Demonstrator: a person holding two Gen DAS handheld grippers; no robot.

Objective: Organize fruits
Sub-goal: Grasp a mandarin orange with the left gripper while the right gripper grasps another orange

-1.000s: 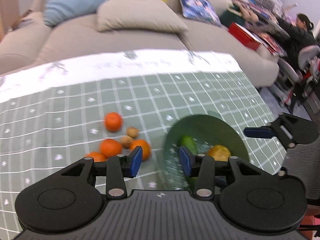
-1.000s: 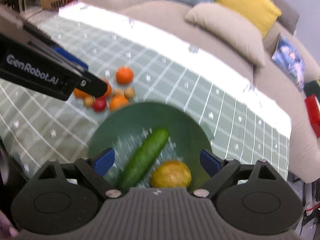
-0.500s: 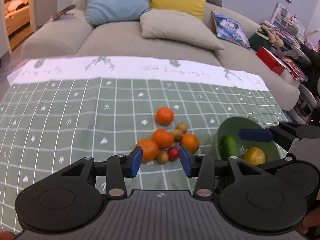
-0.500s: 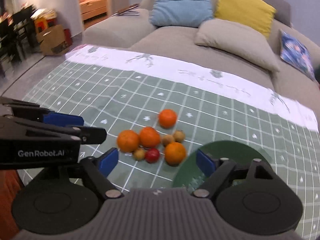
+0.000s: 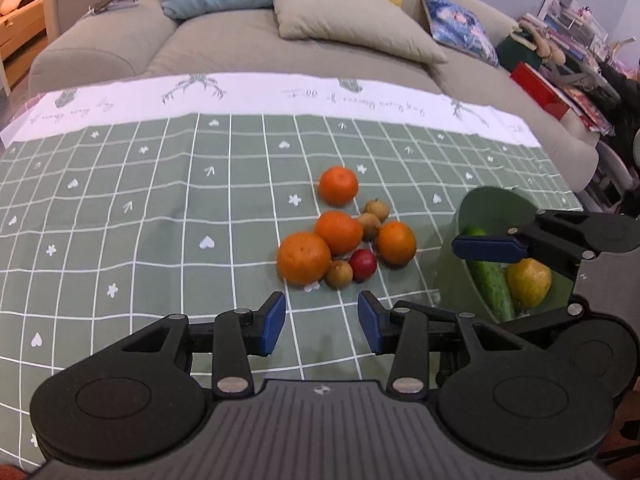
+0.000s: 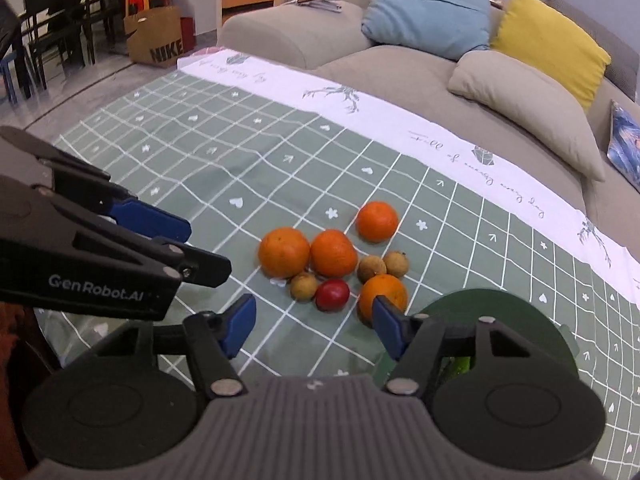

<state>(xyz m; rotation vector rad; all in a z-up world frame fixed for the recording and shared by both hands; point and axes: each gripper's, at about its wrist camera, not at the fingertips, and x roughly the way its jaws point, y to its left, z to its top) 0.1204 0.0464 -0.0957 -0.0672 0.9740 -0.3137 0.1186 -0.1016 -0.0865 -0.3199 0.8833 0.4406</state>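
Note:
Several oranges (image 5: 304, 257) (image 6: 284, 251), three small brown fruits (image 5: 339, 274) and a red fruit (image 5: 363, 265) (image 6: 332, 294) lie clustered on the green checked tablecloth. A green bowl (image 5: 496, 204) (image 6: 520, 320) to their right holds a cucumber (image 5: 490, 284) and a yellow fruit (image 5: 528, 282). My left gripper (image 5: 322, 322) is open and empty, just in front of the cluster. My right gripper (image 6: 314, 326) is open and empty, in front of the red fruit and beside the bowl; it also shows at the right of the left wrist view (image 5: 486, 249).
A beige sofa (image 5: 260, 40) with blue, yellow and beige cushions runs along the table's far edge. A white band (image 5: 320, 96) borders the cloth there. A cardboard bag (image 6: 158, 38) and dark chairs stand far left. Cluttered shelves stand far right.
Both grippers have swung left, off the bowl and onto the fruit cluster. The right gripper's jaws now stand narrower than a second ago.

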